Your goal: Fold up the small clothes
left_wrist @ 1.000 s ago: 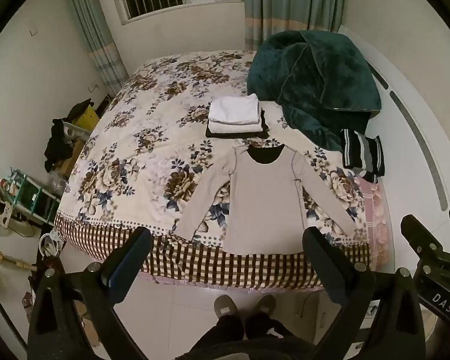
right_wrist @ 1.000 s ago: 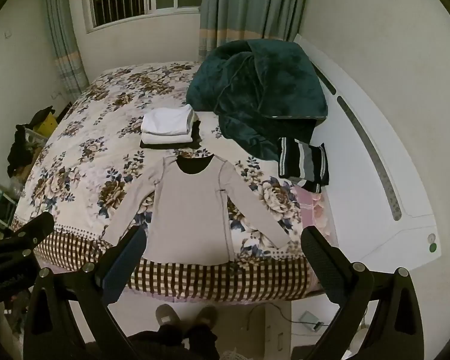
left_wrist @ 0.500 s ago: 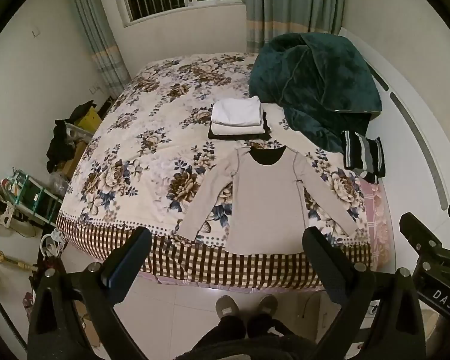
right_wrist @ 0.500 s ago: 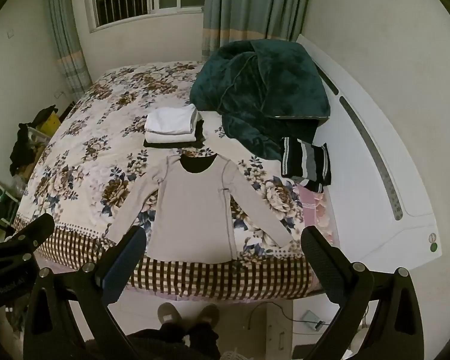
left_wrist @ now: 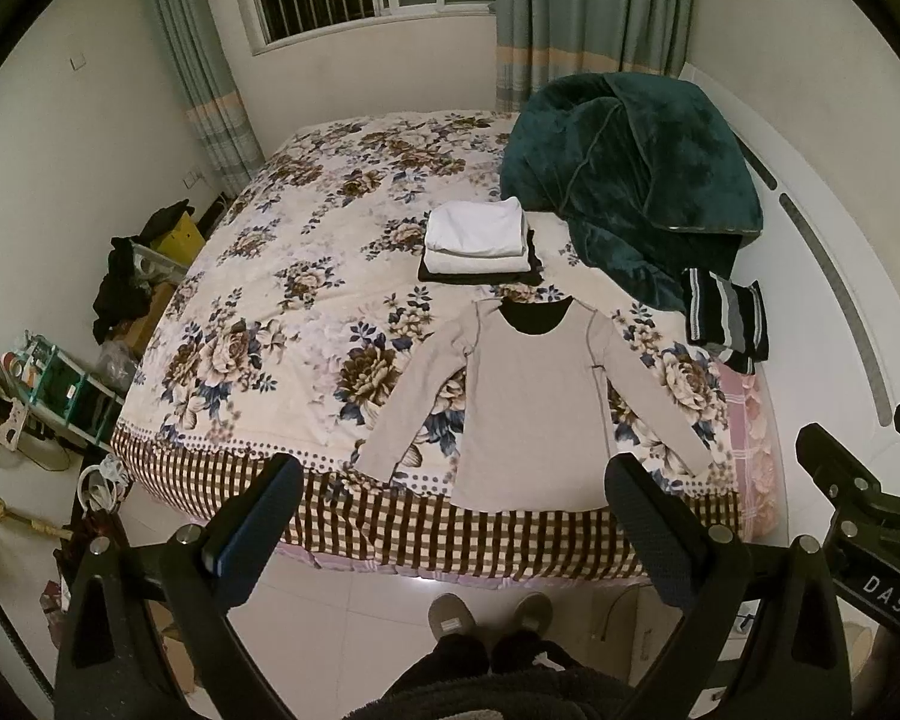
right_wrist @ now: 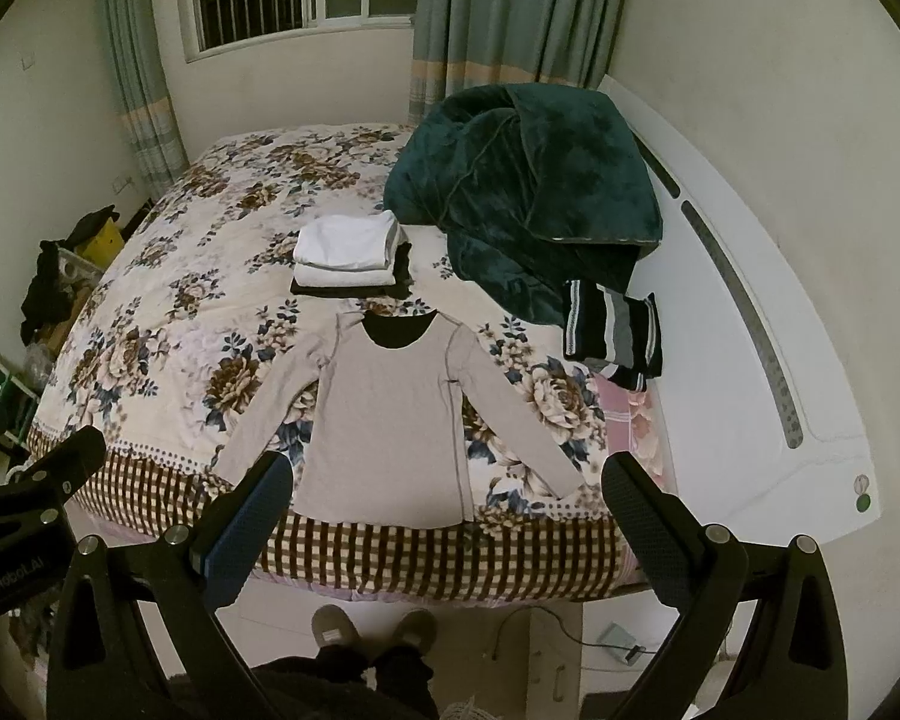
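A beige long-sleeved top (left_wrist: 531, 408) (right_wrist: 390, 420) lies flat on the flowered bed near its front edge, sleeves spread, hem toward me. Behind it sits a stack of folded clothes (left_wrist: 477, 240) (right_wrist: 348, 258), white on top, dark below. My left gripper (left_wrist: 456, 516) is open and empty, held in the air in front of the bed, well short of the top. My right gripper (right_wrist: 447, 510) is also open and empty, at a similar distance. Each gripper shows at the edge of the other's view.
A dark green blanket (left_wrist: 630, 180) is heaped at the back right of the bed. A striped black and grey garment (left_wrist: 726, 318) lies at the right edge. A white headboard (right_wrist: 750, 330) runs along the right. Clutter and a shelf (left_wrist: 60, 372) stand left. My feet (left_wrist: 489, 618) stand on the tiled floor.
Both views have shifted slightly back and up; the bed sits a little higher in the frames. Both grippers stay open. The clothes have not moved.
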Motion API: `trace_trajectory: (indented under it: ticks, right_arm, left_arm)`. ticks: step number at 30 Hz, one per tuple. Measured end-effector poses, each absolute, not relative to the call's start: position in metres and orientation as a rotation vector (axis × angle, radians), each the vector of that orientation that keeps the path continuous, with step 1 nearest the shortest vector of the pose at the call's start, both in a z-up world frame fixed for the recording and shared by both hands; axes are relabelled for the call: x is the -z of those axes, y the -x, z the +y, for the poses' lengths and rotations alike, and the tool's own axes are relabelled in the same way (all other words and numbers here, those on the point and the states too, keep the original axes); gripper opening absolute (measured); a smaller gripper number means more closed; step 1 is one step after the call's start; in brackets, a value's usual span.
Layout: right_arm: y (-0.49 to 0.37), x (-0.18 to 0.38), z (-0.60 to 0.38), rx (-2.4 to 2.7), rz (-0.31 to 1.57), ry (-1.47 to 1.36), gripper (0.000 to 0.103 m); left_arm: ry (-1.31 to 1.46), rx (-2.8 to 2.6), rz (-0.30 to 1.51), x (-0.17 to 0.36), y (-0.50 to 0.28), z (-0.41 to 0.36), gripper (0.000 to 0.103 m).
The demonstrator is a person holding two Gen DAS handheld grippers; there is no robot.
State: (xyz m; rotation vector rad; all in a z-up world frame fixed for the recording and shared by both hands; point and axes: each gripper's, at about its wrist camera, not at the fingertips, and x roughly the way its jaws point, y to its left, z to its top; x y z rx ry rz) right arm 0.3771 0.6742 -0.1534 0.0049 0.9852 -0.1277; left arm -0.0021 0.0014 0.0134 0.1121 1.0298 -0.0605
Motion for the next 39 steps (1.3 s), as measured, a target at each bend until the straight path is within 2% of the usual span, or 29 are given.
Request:
trace_trajectory:
  ticks: [39]
  right_arm:
    - [-0.39, 0.133, 0.675, 0.121, 0.959, 0.008, 0.103]
  left_arm:
    - [-0.09, 0.065, 1.0, -0.027, -0.008, 0.003, 0.103]
